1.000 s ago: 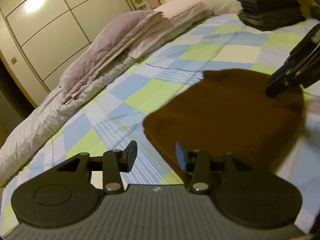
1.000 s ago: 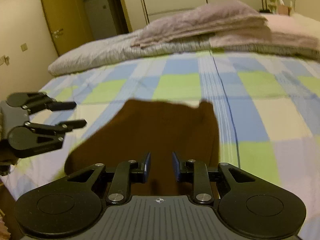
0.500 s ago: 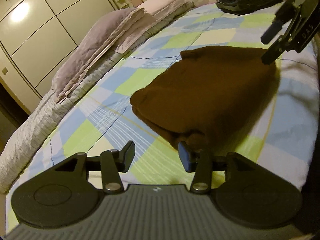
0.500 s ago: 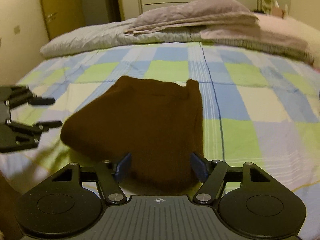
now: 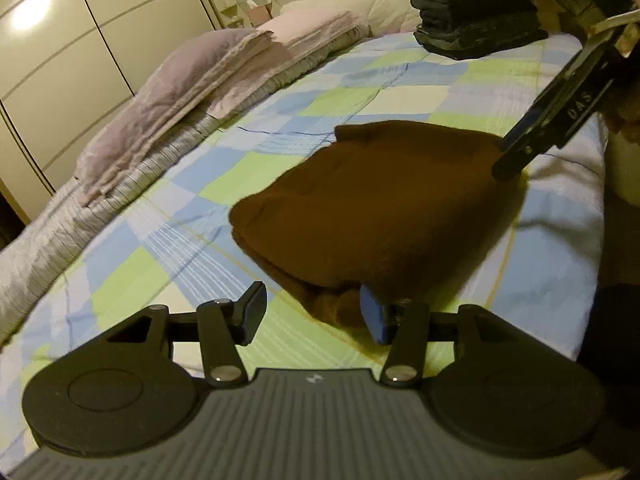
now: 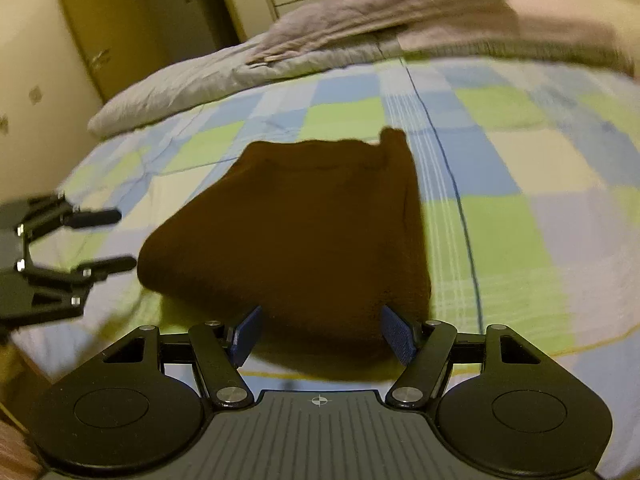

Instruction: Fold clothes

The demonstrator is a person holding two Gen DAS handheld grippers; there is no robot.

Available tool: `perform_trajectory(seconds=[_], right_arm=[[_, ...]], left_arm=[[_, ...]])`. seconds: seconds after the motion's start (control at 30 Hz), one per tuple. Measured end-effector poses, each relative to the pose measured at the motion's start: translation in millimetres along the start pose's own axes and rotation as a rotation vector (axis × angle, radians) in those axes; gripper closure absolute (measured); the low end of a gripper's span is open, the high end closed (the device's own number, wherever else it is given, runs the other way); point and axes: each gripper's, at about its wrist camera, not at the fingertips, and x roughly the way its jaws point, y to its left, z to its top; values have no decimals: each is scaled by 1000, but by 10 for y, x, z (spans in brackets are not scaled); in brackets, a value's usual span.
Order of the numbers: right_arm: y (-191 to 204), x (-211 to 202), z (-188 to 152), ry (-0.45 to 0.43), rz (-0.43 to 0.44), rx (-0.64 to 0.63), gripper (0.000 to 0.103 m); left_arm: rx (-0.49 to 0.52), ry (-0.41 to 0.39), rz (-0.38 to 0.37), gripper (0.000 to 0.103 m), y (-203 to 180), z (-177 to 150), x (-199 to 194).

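A folded brown garment (image 5: 376, 208), thick, matte and soft-looking with rounded edges, lies in the centre of both views on the bed's checked sheet (image 5: 168, 236) of pale blue, green and cream squares crossed by thin stripes. In the left wrist view, the left tool (image 5: 310, 314) sits at the lower middle with its jaws wide apart and nothing between them, its blue-padded right finger touching the garment's near corner. The right tool (image 6: 320, 332) is likewise spread wide, holding nothing, its blue pads flanking the garment's near edge. In the left wrist view the letters "DAS" show on its black arm at upper right. Crumpled lilac and grey bedding (image 5: 168, 92) runs along the upper left, and a stack of dark folded clothes (image 5: 476, 12) stands at the top right. Bare sheet surrounds the garment on all sides.
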Motion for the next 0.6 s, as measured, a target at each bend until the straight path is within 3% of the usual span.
perform_trajectory(seconds=[0.2,0.37,0.6], right_arm=[[-158,58,120,26,33,85,34],[-131,-8,155,20,25,93,34],[-10,-83,76,13,-9,42,34]], left_arm=[[7,19,2,56,1,-43,-4],[0,-41,20,56,-6,-43,-222],[1,-120,-69,51,-144,-15,-310]])
